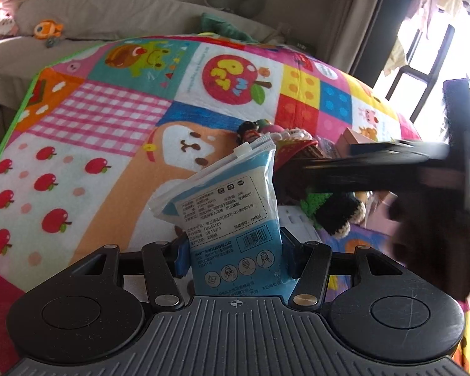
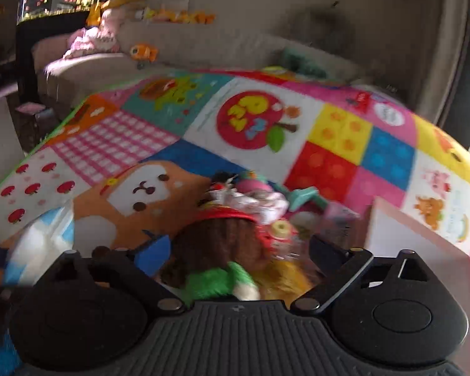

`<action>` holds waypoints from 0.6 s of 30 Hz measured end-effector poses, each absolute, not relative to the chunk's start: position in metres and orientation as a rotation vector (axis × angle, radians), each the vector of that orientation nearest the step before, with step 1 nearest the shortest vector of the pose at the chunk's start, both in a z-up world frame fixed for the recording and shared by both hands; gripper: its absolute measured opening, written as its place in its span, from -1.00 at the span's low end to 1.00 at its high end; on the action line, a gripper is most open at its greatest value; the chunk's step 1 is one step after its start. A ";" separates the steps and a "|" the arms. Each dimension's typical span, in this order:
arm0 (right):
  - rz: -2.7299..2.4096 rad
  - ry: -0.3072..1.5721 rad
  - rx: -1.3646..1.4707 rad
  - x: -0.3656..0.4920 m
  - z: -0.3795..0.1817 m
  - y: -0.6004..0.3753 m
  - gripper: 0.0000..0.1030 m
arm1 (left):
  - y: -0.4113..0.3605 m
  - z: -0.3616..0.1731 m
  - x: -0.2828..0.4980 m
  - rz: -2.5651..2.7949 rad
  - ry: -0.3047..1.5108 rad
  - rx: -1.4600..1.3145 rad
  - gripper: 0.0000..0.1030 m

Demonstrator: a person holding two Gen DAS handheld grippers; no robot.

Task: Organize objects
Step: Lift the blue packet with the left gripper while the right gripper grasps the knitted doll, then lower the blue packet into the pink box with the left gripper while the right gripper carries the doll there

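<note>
A blue and white zip pouch (image 1: 232, 206) with printed text stands upright between the blue pads of my left gripper (image 1: 235, 250), which is shut on its lower half. The same pouch (image 2: 40, 241) shows blurred at the left edge of the right wrist view. My right gripper (image 2: 239, 250) hangs with its jaws wide apart over a brown crocheted plush toy (image 2: 222, 244) with a green collar; the pads stand clear of the toy. A dark blurred shape (image 1: 391, 169) crosses the right side of the left wrist view above the toy pile.
A colourful patchwork blanket (image 1: 109, 119) covers the surface. Several small toys (image 2: 253, 197) lie heaped in the middle, beside a pink box (image 2: 407, 241) and a white basket (image 1: 297, 219). A beige sofa (image 1: 109, 9) with plush toys stands behind.
</note>
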State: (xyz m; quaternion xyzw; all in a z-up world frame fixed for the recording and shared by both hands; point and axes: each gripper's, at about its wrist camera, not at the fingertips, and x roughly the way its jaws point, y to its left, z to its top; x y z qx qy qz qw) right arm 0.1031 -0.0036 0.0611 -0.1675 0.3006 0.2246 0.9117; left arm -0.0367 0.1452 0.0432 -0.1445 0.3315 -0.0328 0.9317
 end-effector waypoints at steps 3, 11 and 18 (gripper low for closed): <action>0.488 0.715 -0.388 0.113 0.044 0.017 0.35 | 0.141 0.044 -0.042 -0.085 0.683 -0.279 0.16; 0.544 0.709 -0.245 0.062 0.081 -0.048 0.20 | 0.115 0.051 -0.050 -0.190 0.692 -0.222 0.16; 0.499 0.683 -0.123 -0.036 0.108 -0.160 0.20 | 0.056 0.075 -0.049 -0.385 0.691 -0.150 0.16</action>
